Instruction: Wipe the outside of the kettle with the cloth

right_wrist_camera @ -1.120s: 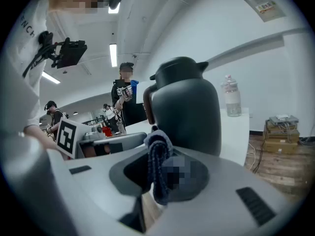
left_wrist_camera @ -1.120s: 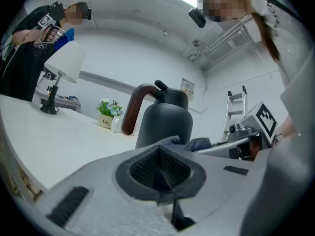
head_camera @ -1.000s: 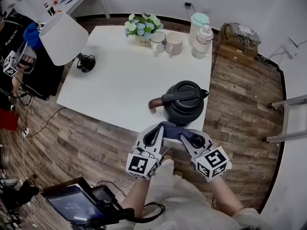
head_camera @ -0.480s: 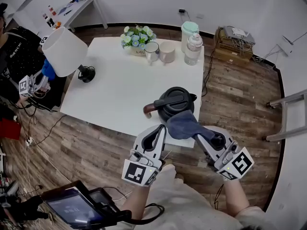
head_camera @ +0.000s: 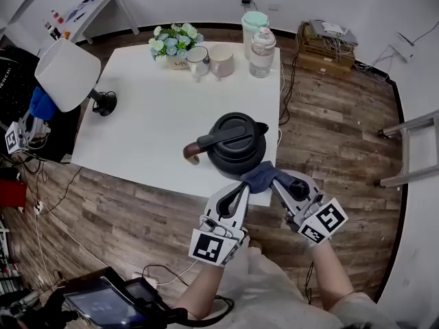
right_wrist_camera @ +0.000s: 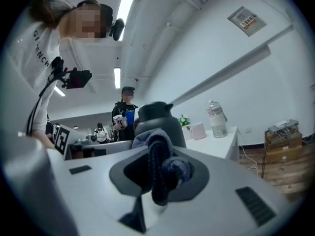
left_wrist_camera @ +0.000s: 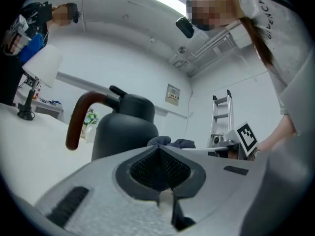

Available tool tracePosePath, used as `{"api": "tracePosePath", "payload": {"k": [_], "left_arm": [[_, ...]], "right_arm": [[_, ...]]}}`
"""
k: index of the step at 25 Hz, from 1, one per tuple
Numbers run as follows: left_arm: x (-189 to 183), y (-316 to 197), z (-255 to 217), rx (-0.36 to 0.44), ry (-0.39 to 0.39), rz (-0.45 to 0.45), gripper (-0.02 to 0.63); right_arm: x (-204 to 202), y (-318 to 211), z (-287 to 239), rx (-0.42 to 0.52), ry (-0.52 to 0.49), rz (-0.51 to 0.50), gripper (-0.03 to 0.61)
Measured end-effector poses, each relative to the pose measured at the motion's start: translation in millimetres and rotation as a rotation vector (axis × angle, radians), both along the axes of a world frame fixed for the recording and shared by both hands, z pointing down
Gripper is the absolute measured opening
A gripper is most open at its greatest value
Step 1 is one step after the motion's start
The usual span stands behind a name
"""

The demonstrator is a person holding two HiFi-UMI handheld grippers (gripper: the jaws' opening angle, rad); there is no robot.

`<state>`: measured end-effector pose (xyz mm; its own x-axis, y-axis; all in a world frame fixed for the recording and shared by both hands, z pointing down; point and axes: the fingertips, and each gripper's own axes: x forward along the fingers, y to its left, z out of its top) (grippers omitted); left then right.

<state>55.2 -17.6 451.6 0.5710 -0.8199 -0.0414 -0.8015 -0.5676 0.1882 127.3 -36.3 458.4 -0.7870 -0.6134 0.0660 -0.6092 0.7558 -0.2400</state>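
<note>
The right gripper (head_camera: pixel 273 181) is clamped on the dark cloth (head_camera: pixel 258 177), which lies against the near side of the black kettle (head_camera: pixel 234 142). The kettle stands close to the near right edge of the white table (head_camera: pixel 158 108), with bare tabletop to its left. The left gripper (head_camera: pixel 239 188), jaws together and empty, is held just beside it, angled in from off the edge.

Right gripper (right_wrist_camera: pixel 153 183) jaws clamped on dark blue cloth (right_wrist_camera: pixel 161 167), bunched just in front of black kettle (right_wrist_camera: pixel 158 118); bottle (right_wrist_camera: pixel 217 118) and cup (right_wrist_camera: pixel 199 130) right of kettle.

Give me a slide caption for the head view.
Right gripper holds a dark blue cloth beside the black kettle on the white table; left gripper shut, empty.
</note>
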Motion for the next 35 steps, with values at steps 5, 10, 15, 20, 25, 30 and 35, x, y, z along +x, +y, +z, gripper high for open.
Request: {"api": "tracePosePath", "payload": {"k": [5, 10, 15, 20, 25, 30, 35], "left_arm": [[-0.1, 2.1, 36.4, -0.067, 0.003, -0.012, 0.006], [2.1, -1.1, 56.6, -0.09, -0.009, -0.007, 0.006], [7.9, 2.8, 44.1, -0.104, 0.023, 0.008, 0.006], [20.2, 2.9, -17.4, 0.003, 0.024, 0.042, 0.006], [34.7, -8.2, -92.3, 0.087, 0.084, 0.083, 0.006], [0.5, -18.4, -124.2, 0.182, 0.052, 0.04, 0.006], [-30.1, -36.6, -103.4, 0.134, 0.012, -0.012, 0.006]], "right_arm": [[-0.6, 2.5, 39.5, -0.058, 0.082, -0.003, 0.063], [0.5, -2.4, 63.3, -0.108, 0.193, 0.034, 0.063], [8.5, -0.8, 50.6, -0.113, 0.161, 0.049, 0.063], [19.6, -0.3, -37.7, 0.042, -0.003, 0.026, 0.063], [21.3, -17.1, -115.6, 0.161, -0.064, 0.021, 0.063], [18.8, -44.6, -99.4, 0.11, -0.028, 0.078, 0.063], [24.0, -57.9, -46.0, 0.017, 0.029, 0.157, 0.063]]}}
